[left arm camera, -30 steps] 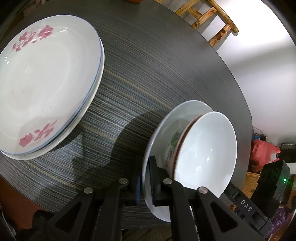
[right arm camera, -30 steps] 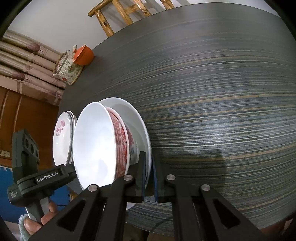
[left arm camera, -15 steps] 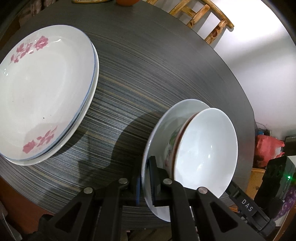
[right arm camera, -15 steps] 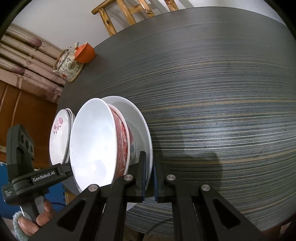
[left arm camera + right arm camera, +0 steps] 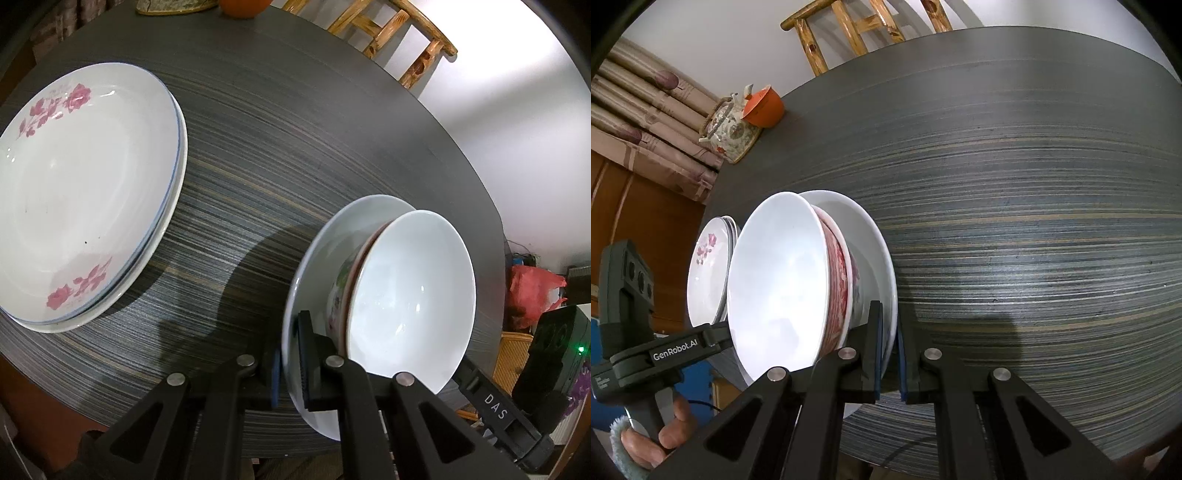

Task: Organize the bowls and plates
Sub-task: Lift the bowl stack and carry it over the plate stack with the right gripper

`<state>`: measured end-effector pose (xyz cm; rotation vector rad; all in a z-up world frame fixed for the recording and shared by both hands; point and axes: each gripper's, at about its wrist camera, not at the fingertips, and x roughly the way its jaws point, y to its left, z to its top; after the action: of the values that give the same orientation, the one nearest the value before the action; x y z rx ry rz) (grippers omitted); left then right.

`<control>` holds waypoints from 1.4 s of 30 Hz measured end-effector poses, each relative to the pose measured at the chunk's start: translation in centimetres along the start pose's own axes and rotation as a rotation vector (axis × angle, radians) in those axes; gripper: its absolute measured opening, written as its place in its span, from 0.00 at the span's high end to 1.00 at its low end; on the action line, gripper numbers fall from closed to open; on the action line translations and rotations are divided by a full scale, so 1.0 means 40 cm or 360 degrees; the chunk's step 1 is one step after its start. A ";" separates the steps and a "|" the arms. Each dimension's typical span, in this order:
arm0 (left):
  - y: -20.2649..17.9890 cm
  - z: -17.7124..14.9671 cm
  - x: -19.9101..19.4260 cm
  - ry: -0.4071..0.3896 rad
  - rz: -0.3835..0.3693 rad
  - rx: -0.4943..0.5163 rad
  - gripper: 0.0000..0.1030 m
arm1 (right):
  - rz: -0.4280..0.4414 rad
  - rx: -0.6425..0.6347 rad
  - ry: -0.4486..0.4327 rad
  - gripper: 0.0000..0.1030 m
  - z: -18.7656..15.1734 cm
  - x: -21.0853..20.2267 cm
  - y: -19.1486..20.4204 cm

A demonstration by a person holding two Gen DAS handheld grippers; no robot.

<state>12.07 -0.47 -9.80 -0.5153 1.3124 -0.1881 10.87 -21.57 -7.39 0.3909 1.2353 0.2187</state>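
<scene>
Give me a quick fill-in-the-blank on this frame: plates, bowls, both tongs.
1. Both tongs, the left tongs and the right tongs, are clamped on the rim of the same plain white ____.
2. On that plate sit ____ nested bowls.
3. The stack of plates resting on the table has ____ flowers printed on it.
4. Next to the teapot stands an ____ cup.

Missing words: plate; two; pink; orange

White plate (image 5: pixel 317 251) carrying nested bowls (image 5: pixel 413 295) — flowered plates (image 5: pixel 85 192) stacked, flat.
</scene>
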 end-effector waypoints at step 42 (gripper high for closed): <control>0.071 0.042 -0.199 -0.0201 -0.0040 -0.0003 0.93 | -0.0016 -0.0192 -0.0104 0.92 0.103 -0.065 0.180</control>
<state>11.15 5.74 -3.92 -0.5370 1.1838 -0.1724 14.26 -16.64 -1.08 0.2851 1.1534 0.2686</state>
